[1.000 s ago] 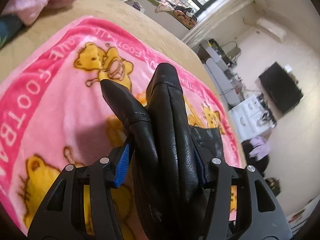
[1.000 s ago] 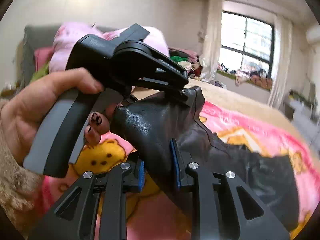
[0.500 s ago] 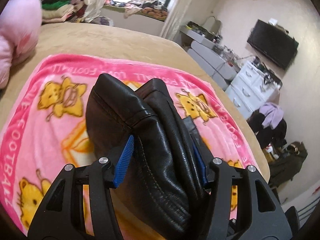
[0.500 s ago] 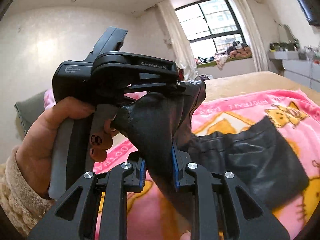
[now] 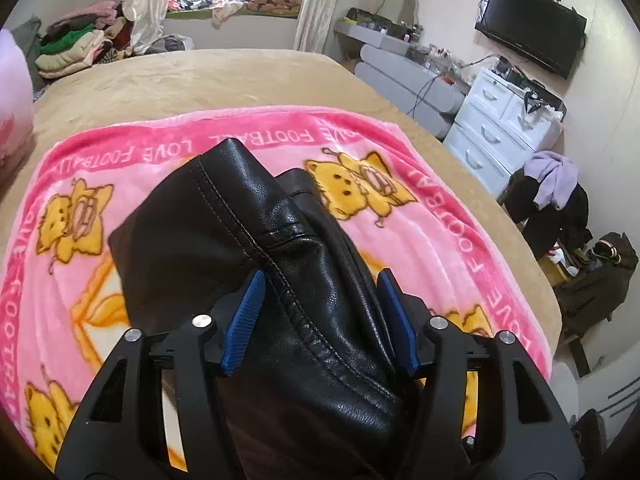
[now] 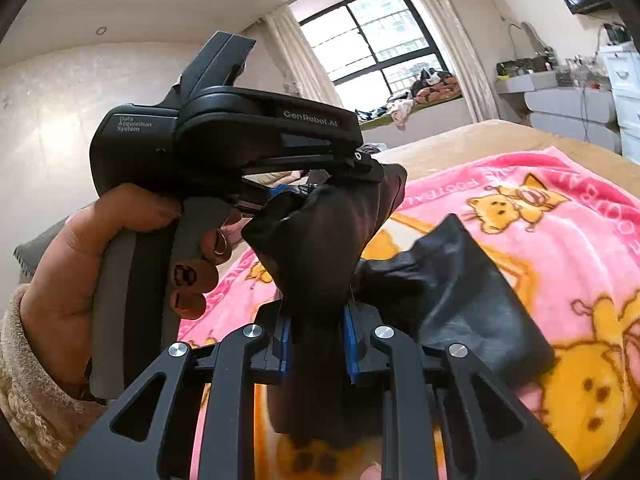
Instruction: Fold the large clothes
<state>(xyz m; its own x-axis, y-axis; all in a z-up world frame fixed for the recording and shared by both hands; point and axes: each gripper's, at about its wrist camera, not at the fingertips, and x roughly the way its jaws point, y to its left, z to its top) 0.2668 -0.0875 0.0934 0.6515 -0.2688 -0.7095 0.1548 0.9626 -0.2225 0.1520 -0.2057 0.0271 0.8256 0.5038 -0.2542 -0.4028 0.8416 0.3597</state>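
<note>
Right view alone shows left hand-held gripper [image 6: 320, 196], printed "GenRobot.AI", jaws opening around black leather garment [image 5: 280, 280]; right hand-held gripper [image 6: 316, 336] clamps it. Blanket [image 5: 420, 240] reads "LOVE FOOTBALL".

My garment [image 5: 280, 248] is glossy, grained black leather with stitched seams; the pink blanket [image 5: 420, 232] beneath looks plush, fleecy and matt.

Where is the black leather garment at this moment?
The black leather garment is lifted above the pink blanket on the bed, bunched between both grippers: left gripper, whose fingers are opening, and right gripper.
</note>
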